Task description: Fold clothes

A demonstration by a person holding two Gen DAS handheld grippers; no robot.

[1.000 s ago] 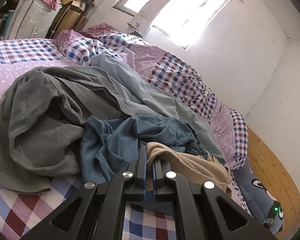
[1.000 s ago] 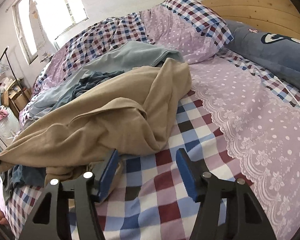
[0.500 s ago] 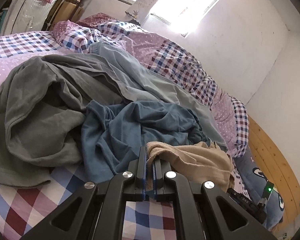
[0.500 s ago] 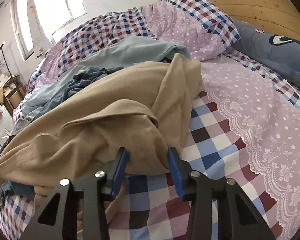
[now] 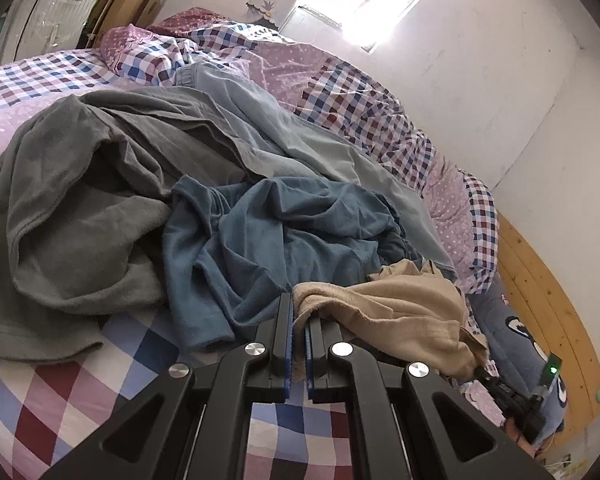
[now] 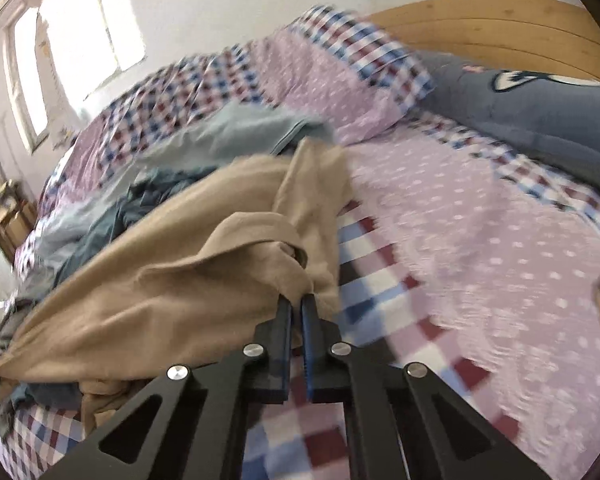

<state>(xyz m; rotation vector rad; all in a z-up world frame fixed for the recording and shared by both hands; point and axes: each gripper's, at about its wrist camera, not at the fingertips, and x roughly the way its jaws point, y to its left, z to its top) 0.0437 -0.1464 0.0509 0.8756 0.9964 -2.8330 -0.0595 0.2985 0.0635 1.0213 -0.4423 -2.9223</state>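
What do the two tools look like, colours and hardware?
Both match. The left tool and right tool are matte black, with angular linkage arms showing triangular cutouts and round silver pivot bolts. Each finger carries a ribbed blue pad on its inner face. From the left wrist view, the right unit's body shows a small green light. No cables or sleeves visible.

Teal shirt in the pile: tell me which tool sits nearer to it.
Left. The left tool, shut on the tan garment, lies right beside the teal shirt. The right tool grips the tan garment's far side, cloth between it and the shirt.
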